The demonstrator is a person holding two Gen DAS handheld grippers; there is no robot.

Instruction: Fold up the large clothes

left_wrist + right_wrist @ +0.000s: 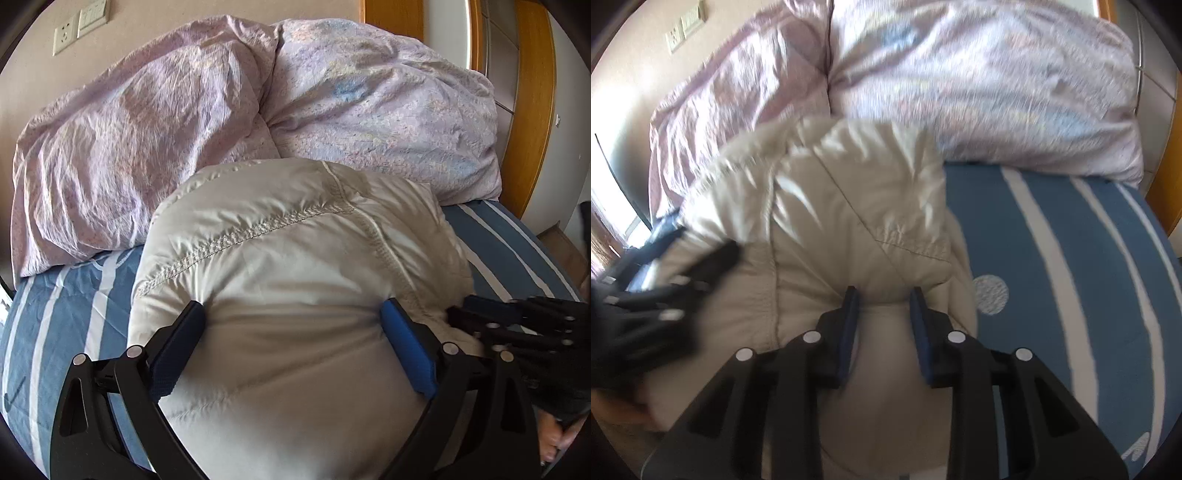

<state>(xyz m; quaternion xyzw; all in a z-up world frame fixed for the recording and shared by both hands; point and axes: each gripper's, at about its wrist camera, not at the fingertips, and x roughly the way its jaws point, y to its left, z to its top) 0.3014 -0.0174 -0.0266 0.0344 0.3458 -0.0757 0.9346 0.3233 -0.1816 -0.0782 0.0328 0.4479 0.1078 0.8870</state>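
A puffy cream-white padded jacket (280, 266) lies bunched on the blue striped bed sheet (55, 306). My left gripper (293, 314) is wide open, its blue pads pressed against the jacket's bulge on either side. My right gripper (884, 295) has its fingers partly closed around a bulging fold of the same jacket (827, 206) near its right edge. The right gripper also shows at the right edge of the left wrist view (480, 314). The left gripper shows blurred at the left of the right wrist view (713, 258).
A crumpled lilac quilt (258, 96) is piled behind the jacket against the wall. A wooden door frame (532, 110) stands at the right. Wall sockets (79, 26) are at the upper left. Bare striped sheet (1071, 277) lies to the jacket's right.
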